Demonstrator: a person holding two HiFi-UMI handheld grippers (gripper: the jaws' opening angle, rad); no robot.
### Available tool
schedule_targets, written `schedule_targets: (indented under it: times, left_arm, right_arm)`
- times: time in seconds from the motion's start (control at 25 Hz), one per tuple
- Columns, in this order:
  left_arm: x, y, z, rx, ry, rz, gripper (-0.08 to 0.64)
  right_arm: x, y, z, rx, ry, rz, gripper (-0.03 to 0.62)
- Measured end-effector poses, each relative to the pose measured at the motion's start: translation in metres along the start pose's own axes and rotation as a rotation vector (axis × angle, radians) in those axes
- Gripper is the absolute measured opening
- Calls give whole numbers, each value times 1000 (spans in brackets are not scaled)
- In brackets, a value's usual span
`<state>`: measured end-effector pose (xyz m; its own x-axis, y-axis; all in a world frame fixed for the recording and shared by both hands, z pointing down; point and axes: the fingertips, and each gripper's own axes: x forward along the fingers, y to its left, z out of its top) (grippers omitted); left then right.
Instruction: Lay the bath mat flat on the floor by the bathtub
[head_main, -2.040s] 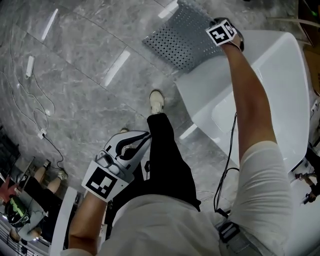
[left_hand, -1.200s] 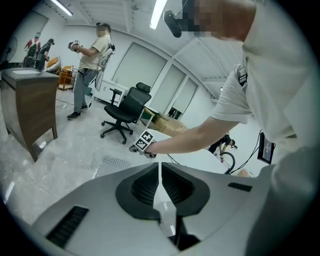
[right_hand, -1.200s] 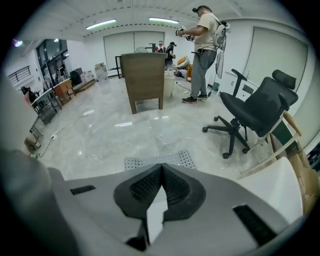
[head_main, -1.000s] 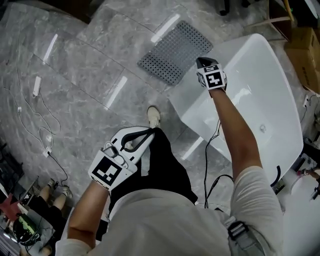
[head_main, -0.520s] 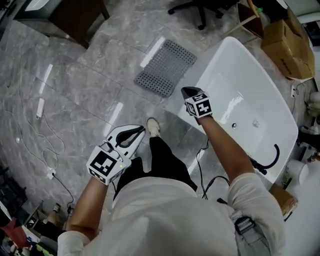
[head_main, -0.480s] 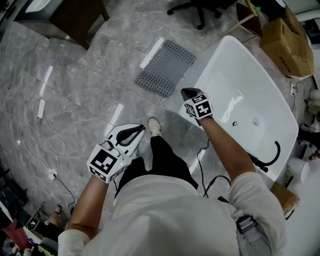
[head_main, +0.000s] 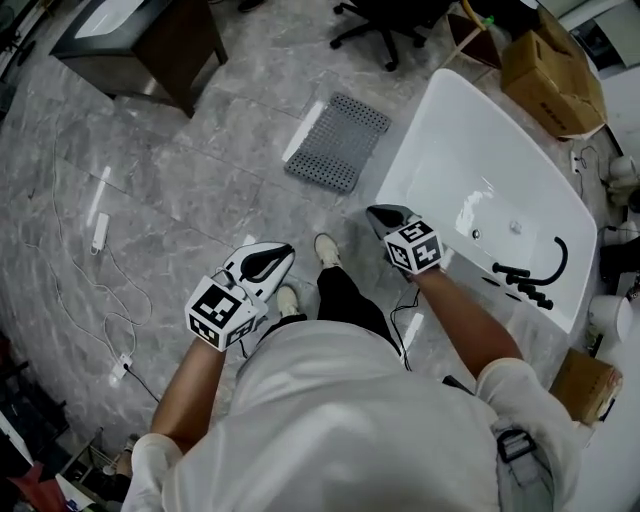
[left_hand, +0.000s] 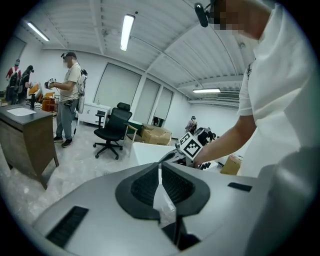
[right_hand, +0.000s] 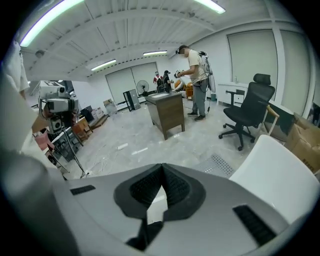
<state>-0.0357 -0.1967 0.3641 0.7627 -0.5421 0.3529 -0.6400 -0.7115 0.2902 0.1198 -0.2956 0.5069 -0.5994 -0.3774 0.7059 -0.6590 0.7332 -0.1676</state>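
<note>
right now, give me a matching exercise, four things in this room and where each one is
Things:
1. bath mat
2. cardboard box
3. right gripper
4. dark cabinet

Places:
a. at the near corner of the bathtub, jaws together
b. top left of the head view
c. flat on the floor beside the bathtub
d. beyond the bathtub, top right

Pairs: 1-c, 2-d, 3-a, 4-b

Light: bright, even; ceiling strips (left_hand: 127, 31) at 12 o'clock.
Glare: streaks on floor (head_main: 180, 200), 10 o'clock; sheen in tub (head_main: 470, 205), 2 o'clock.
Edges: fisheye bending, black corners, gripper views.
</note>
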Motion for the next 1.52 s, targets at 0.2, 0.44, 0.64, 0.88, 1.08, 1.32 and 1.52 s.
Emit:
schedule_targets:
  times: [0.2,0.44,0.64,0.88,1.08,1.32,1.52]
  left_arm:
    - [-48,-20,-28,13,6,-7,31]
    - [-82,-38,-42,34,-3,6,31]
    - [-94,-55,-54,55,6,-21,32]
    - [-109,-67,-59,-6,-42,-52,32]
    - [-120,-70,-59,-28,-68,-41,32]
    - [-140,-59,-62,-85,-114,-4,32]
    - [-149,-50,-70,-119,-123,32,31]
  right_arm:
    - [-49,71,-14,11,-62,-7,11]
    - [-74,151,-35,-5,-84,28,11]
    - [-88,197,-39,-24,-101,59,11]
    - [-98,224,-40,-37,-123,59,11]
    - [-103,236,-35,-68,-116,79,11]
    - [-97,246,-20,-122,-110,114,9]
    - [-90,252,-7,-154,-121,138,9]
